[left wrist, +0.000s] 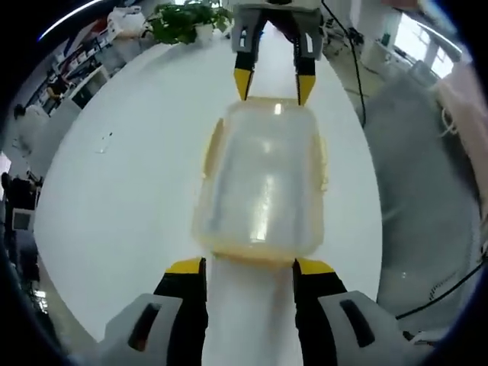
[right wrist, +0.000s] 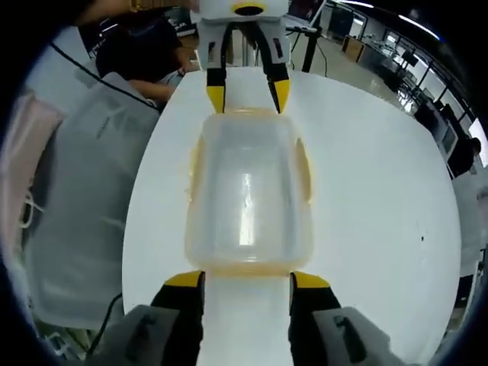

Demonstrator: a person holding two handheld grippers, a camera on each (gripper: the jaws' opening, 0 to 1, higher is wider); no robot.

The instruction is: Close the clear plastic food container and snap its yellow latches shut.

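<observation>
A clear plastic food container (left wrist: 263, 183) with its lid on lies lengthwise on the white table (left wrist: 130, 198). Yellow latches (left wrist: 210, 149) show along its long sides and at its ends. My left gripper (left wrist: 250, 267) stands open at the near end, its yellow-tipped jaws just short of the container's edge. At the far end my right gripper (left wrist: 273, 82) is open too, its tips at the rim. In the right gripper view the same container (right wrist: 248, 191) sits between my right gripper (right wrist: 245, 279) and the left gripper (right wrist: 248, 90) opposite. Whether the side latches (right wrist: 303, 164) are snapped down is unclear.
A potted plant (left wrist: 187, 19) stands at the table's far end, with a black cable (left wrist: 354, 69) trailing off the edge. Grey translucent sheeting (right wrist: 84, 191) hangs beside the table. A person in dark clothes (right wrist: 145, 53) sits behind it. A small mark (left wrist: 103, 143) lies on the tabletop.
</observation>
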